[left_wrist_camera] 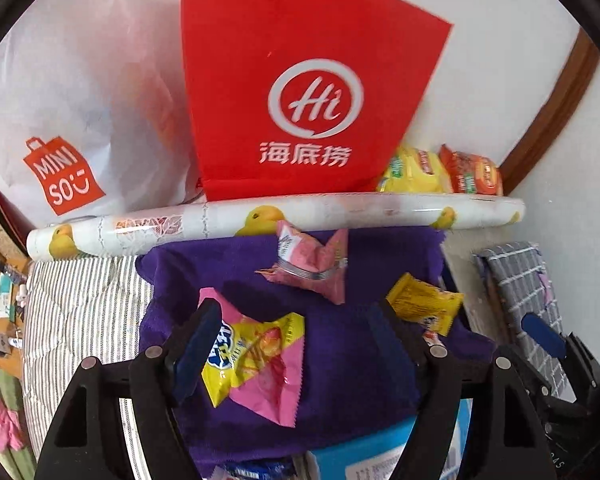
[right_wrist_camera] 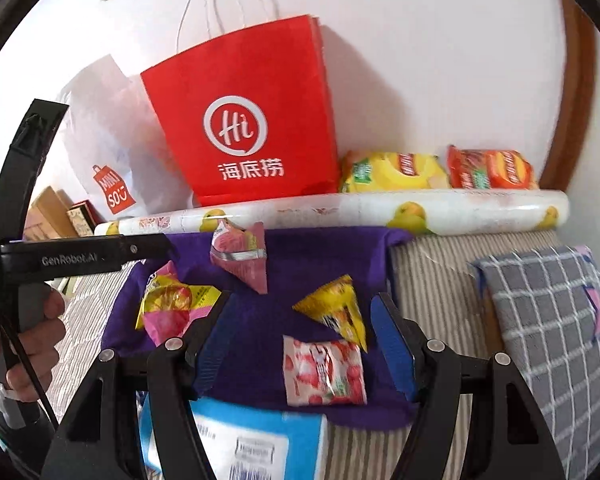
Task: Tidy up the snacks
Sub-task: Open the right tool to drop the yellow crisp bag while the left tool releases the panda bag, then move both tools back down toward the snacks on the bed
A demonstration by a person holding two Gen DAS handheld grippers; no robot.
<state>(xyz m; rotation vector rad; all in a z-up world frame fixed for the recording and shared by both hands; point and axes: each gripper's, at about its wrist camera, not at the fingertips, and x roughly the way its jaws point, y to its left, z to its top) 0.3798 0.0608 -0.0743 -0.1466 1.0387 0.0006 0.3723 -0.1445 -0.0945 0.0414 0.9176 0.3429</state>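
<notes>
1. Left wrist view: the left gripper hangs over a purple cloth, jaws apart and holding nothing; a yellow-and-pink snack packet lies on the cloth between the fingers, beside the left one.
2. A pink packet lies farther back, a yellow packet to the right.
3. Right wrist view: the right gripper is parted and empty above a red-and-white packet on the cloth.
4. A red paper bag stands behind.

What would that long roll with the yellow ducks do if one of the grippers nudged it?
The roll is a round tube lying on its side, so it would probably roll. The red bag and snack packs right behind it might stop it. Its glossy wrap looks slippery.
</notes>
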